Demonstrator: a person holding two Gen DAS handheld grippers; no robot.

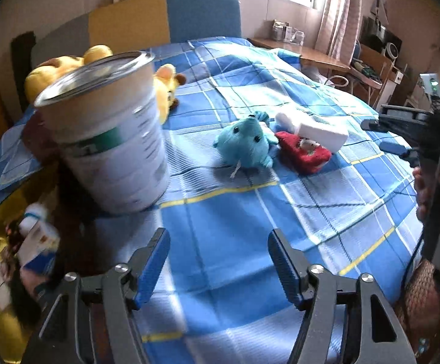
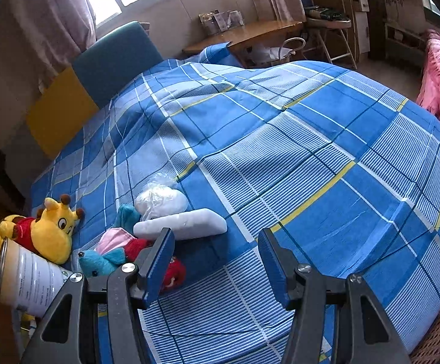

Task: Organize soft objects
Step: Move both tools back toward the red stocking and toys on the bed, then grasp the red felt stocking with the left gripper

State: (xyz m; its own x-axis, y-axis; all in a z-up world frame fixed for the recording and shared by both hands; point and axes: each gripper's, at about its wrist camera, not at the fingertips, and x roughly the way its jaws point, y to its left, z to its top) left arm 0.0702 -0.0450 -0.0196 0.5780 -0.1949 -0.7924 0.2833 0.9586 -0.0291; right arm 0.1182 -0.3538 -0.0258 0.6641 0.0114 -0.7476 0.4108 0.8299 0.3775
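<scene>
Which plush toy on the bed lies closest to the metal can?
The yellow giraffe plush, lying right against the metal can. The teal plush and red plush lie farther along the blue plaid bedspread.

I am seeing a teal plush (image 1: 245, 142) lying on my blue checked bedspread (image 1: 280, 212), touching a red plush (image 1: 306, 151). A white foam block (image 1: 323, 135) is leaning over the red one; a yellow giraffe plush (image 2: 54, 227) is lying further left.

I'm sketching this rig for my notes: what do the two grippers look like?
Both the left gripper and right gripper have black angular linkage arms with silver pivot bolts and flat blue ribbed fingers. A black cable trails from the right one.
</scene>
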